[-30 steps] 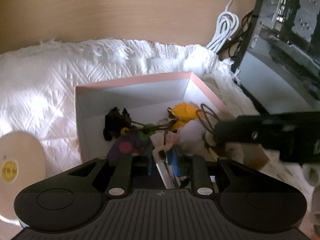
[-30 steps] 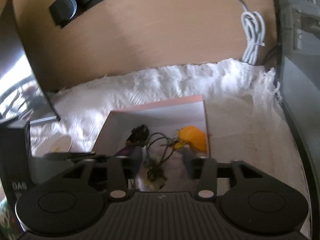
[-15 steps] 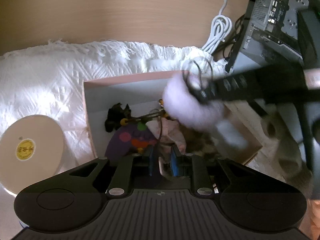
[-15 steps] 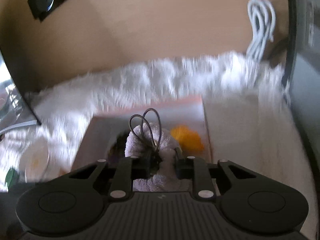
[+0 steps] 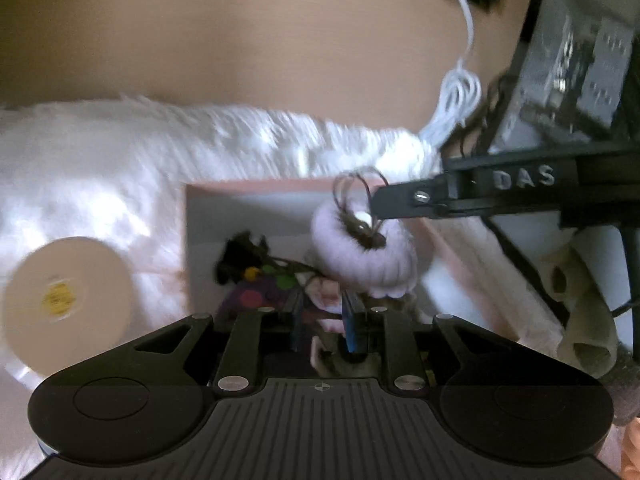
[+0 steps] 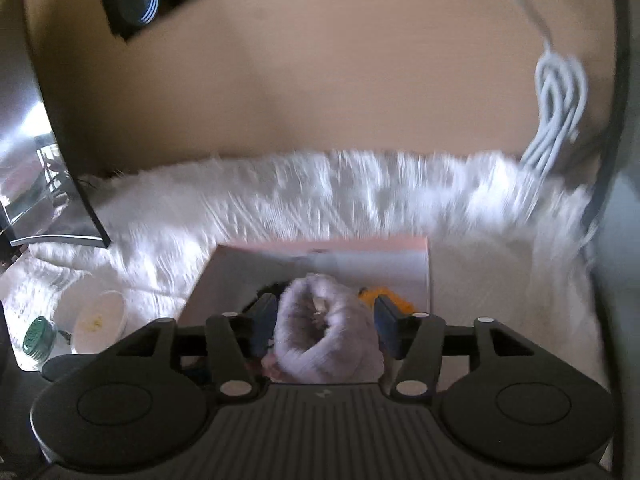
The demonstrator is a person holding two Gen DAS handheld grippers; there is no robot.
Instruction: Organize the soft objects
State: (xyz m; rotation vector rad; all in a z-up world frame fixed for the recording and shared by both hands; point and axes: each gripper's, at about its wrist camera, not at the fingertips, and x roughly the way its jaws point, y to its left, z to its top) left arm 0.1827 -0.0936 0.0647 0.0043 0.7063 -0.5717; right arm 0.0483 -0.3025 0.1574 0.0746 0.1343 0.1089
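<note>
A pink-rimmed open box (image 5: 280,186) (image 6: 320,246) sits on a white fluffy cloth. Inside lie a black fuzzy item (image 5: 240,254), a purple piece with coloured dots (image 5: 256,294), an orange plush (image 6: 384,294) and pink fabric (image 5: 328,300). A lilac fuzzy scrunchie (image 5: 368,256) (image 6: 324,340) with dark hair ties (image 5: 352,188) is over the box, just below my right gripper's fingers (image 5: 412,202). In the right wrist view my right gripper (image 6: 324,320) is open, with the scrunchie between its jaws. My left gripper (image 5: 324,320) is nearly shut around pink fabric over the box's near side.
A round white lid with a yellow sticker (image 5: 66,304) (image 6: 102,318) lies left of the box. A coiled white cable (image 5: 456,100) (image 6: 556,112) and a dark computer case (image 5: 580,52) stand at the right. A wooden desk lies behind. Beige tubes (image 5: 580,312) sit at the right.
My right gripper lifted the lilac scrunchie out of the box, carried it across, and has now opened its jaws. My left gripper stayed low over the box's near side.
</note>
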